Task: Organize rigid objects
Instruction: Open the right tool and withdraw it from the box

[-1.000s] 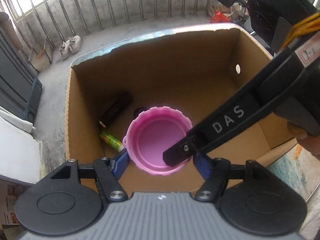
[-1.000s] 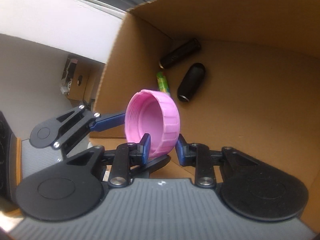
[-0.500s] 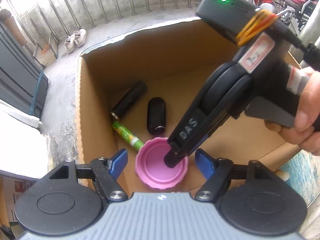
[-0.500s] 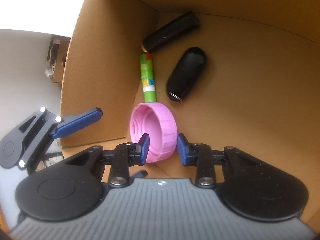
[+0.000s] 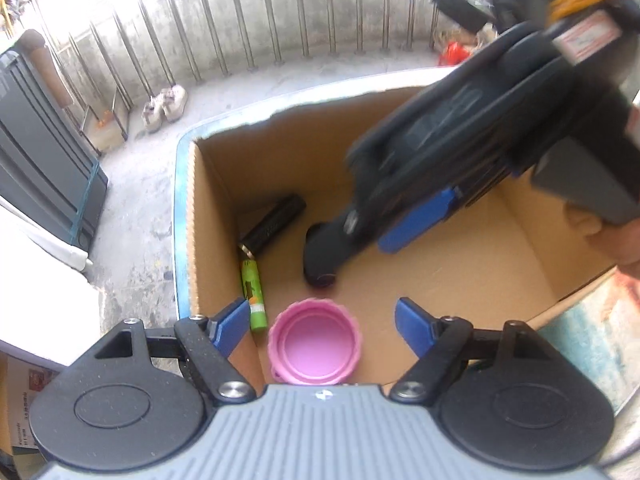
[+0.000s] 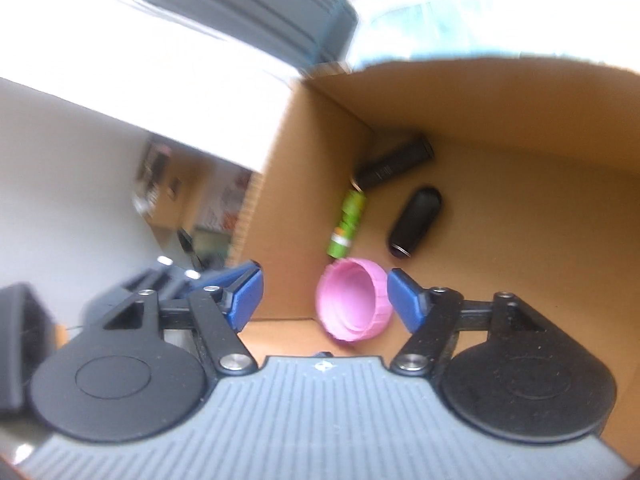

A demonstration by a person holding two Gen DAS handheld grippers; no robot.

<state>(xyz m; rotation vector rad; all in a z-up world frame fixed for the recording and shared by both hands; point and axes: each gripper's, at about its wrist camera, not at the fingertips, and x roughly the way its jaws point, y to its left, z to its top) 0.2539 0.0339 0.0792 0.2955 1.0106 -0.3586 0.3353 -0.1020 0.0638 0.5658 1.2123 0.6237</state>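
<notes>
An open brown cardboard box [image 5: 520, 248] serves as the landmark for everything here. On its floor, close to the near wall, lies a round pink plastic screw lid [image 5: 315, 346] with its hollow side facing up and its ribbed rim showing. From the right wrist view the lid looks tipped, but that frame is blurred, so its tilt cannot be settled.

The left gripper [image 5: 320, 324] hovers above the near edge of the box with its blue-padded jaws spread wide and widening further; the pink lid sits below the gap between them, and neither pad touches it. The right gripper [image 6: 323, 296] is also over the box, its blue-padded jaws opening, with the pink lid seen in the gap but free of both pads. In the left wrist view the right gripper's body appears large and blurred over the far right part of the box, a hand [image 5: 624, 240] wrapped around its handle.

Along the box's left wall lies a slim green tube with a printed label [image 5: 253, 293], its near end just beside the lid. In the far left corner rests a long black cylinder [image 5: 274, 225]. Towards the middle of the box floor lies a shorter, rounded black capsule-shaped object [image 6: 416, 222], apart from the lid.
</notes>
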